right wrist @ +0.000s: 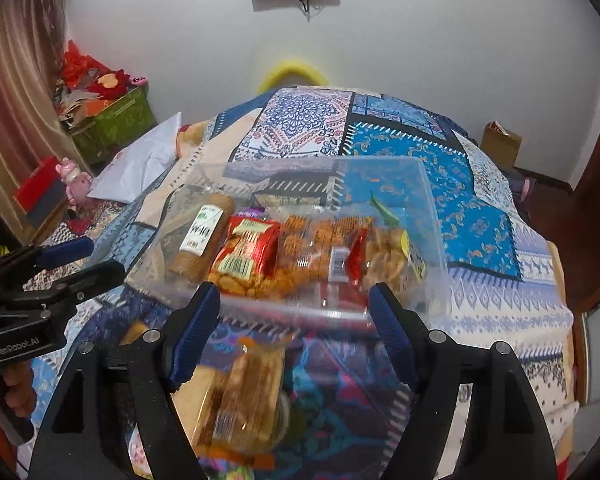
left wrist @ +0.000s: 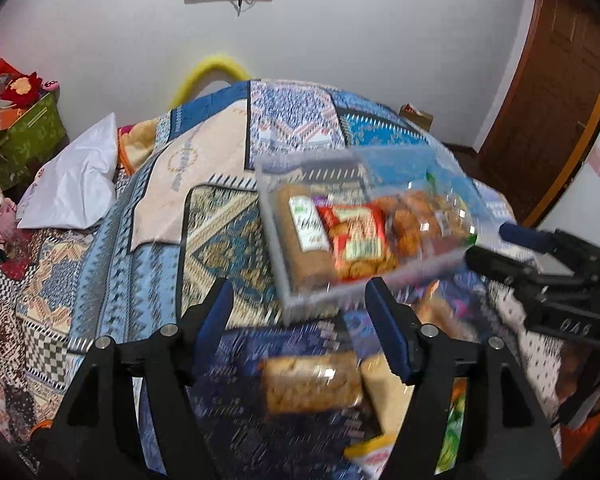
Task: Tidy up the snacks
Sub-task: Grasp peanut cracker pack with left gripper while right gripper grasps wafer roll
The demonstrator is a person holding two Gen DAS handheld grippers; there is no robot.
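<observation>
A clear plastic bin [left wrist: 340, 292] [right wrist: 432, 200] sits on a patchwork bedspread [left wrist: 220, 240]. In it lie a brown biscuit roll [left wrist: 304, 236] [right wrist: 202, 236], a red packet [left wrist: 356, 236] [right wrist: 246, 256] and a bag of orange snacks [left wrist: 416, 220] [right wrist: 320, 248]. A clear biscuit pack [left wrist: 312, 384] [right wrist: 244, 396] lies loose in front of the bin among other packets. My left gripper [left wrist: 298, 296] [right wrist: 102, 258] is open just short of the bin's near left corner. My right gripper [right wrist: 294, 294] [left wrist: 492, 245] is open at the bin's near wall. Neither holds anything.
A white pillow [left wrist: 76, 184] lies at the bed's left edge. Beyond it stands a green box [right wrist: 116, 124] heaped with red things. A cardboard box [right wrist: 500, 144] and a wooden door [left wrist: 552, 112] are at the right. A hand [right wrist: 16, 392] holds the left gripper.
</observation>
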